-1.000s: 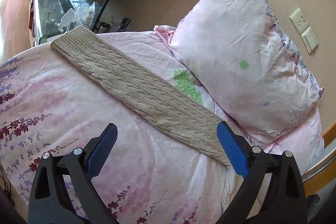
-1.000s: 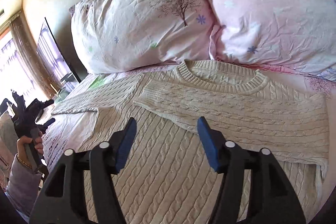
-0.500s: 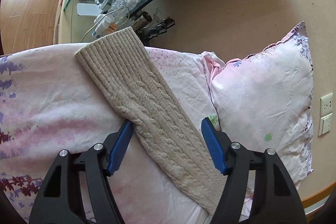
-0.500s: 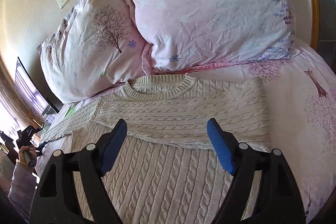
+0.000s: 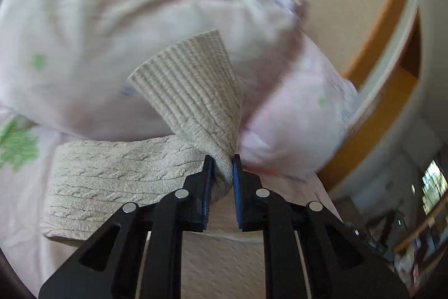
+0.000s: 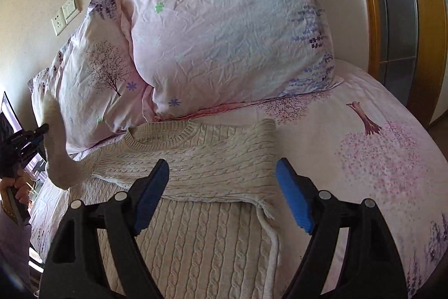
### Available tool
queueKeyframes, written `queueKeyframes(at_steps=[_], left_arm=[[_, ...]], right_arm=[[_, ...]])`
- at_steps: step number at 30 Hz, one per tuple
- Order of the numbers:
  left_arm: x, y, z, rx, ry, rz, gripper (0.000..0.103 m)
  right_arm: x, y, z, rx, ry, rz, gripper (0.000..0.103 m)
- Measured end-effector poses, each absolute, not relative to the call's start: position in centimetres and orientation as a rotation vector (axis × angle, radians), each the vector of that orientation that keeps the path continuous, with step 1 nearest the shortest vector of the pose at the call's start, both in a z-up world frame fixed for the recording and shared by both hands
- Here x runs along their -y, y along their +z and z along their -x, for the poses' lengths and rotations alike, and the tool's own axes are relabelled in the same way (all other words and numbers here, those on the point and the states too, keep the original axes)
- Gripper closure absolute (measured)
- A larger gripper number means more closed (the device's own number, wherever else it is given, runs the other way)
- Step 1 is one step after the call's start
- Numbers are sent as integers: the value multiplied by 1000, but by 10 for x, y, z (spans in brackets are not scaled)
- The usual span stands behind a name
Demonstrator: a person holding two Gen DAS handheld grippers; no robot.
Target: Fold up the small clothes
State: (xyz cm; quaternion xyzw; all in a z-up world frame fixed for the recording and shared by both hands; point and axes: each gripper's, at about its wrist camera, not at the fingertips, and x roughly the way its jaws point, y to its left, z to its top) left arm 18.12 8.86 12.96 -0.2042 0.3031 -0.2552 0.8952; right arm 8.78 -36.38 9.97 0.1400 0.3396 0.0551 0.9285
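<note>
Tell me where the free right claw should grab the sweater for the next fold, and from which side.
Probably the sweater's right side edge, just below the sleeve already folded across the chest. Come in from the bed's bare right side: that edge lies flat and exposed right beside the open right claw, while the left claw holds the other sleeve lifted.

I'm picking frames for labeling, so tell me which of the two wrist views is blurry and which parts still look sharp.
Left wrist view: pillow and wall smeared by motion blur, while the left gripper and the pinched sleeve are crisp. Right wrist view: sharp overall, sweater and right gripper clear; only the lifted sleeve at the left edge is soft, with fisheye bending at the rim.
</note>
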Motion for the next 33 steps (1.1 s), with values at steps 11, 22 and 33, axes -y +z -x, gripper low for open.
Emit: queueKeyframes(at_steps=[11, 22, 33], left_arm=[[-73, 65, -104, -892, -344, 135, 24], [-140, 24, 22, -961, -381, 428, 42], [-119, 25, 46, -938, -538, 526, 95]], right_arm=[[398, 47, -31, -886, 157, -457, 27], [388, 16, 48, -1018, 324, -680, 82], [367, 37, 62, -928, 530, -745, 96]])
